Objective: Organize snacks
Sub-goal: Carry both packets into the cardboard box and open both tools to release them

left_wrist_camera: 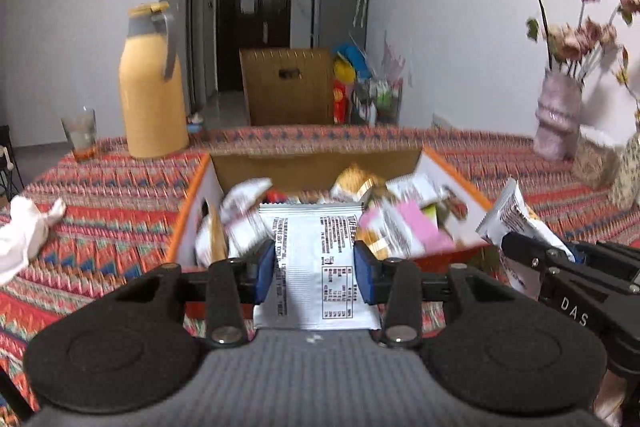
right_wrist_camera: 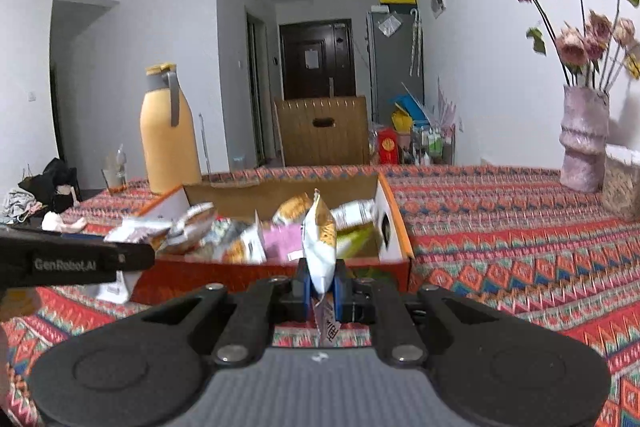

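Note:
An orange cardboard box stands open on the patterned tablecloth, holding several snack packets; it also shows in the right wrist view. My left gripper is shut on a flat white snack packet with black print, held just before the box's near edge. My right gripper is shut on a white and yellow snack packet, held upright at the box's near right corner. The right gripper with its packet shows at the right of the left wrist view. The left gripper's body shows at the left of the right wrist view.
A yellow thermos jug and a drinking glass stand at the table's far left. A pink vase of dried flowers and a woven basket stand at the far right. A crumpled white cloth lies left of the box.

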The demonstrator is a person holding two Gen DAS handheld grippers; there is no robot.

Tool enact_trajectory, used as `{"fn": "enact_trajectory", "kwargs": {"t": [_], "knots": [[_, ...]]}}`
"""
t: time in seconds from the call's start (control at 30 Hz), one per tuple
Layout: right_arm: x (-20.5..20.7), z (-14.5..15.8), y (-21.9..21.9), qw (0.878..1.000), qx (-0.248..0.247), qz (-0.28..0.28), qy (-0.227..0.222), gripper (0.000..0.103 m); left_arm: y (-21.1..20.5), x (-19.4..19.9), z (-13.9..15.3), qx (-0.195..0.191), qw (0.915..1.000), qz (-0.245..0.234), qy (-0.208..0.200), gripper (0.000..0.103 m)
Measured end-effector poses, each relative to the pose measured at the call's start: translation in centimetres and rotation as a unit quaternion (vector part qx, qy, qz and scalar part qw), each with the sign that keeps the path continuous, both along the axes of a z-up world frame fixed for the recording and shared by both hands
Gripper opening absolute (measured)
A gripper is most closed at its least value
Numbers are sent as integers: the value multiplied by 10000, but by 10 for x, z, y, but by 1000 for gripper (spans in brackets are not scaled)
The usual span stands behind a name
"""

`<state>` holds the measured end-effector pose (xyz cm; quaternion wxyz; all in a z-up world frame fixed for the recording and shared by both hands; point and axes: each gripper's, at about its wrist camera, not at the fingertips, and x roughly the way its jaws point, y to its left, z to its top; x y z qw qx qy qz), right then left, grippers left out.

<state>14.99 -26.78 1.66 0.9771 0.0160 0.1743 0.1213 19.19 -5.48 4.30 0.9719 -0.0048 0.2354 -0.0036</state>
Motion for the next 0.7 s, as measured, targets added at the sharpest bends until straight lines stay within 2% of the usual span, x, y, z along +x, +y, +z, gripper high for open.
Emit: {"fn": "enact_trajectory", "kwargs": {"t": [0.37,0.7], "knots": [[48,27,23,9995,-18,18,-316,10,20,42,27,-166,9981,308,-517,42],[106,23,40,9996,12,-50,-265,10,35,93,14,-198,9970,526,-532,42]]}}
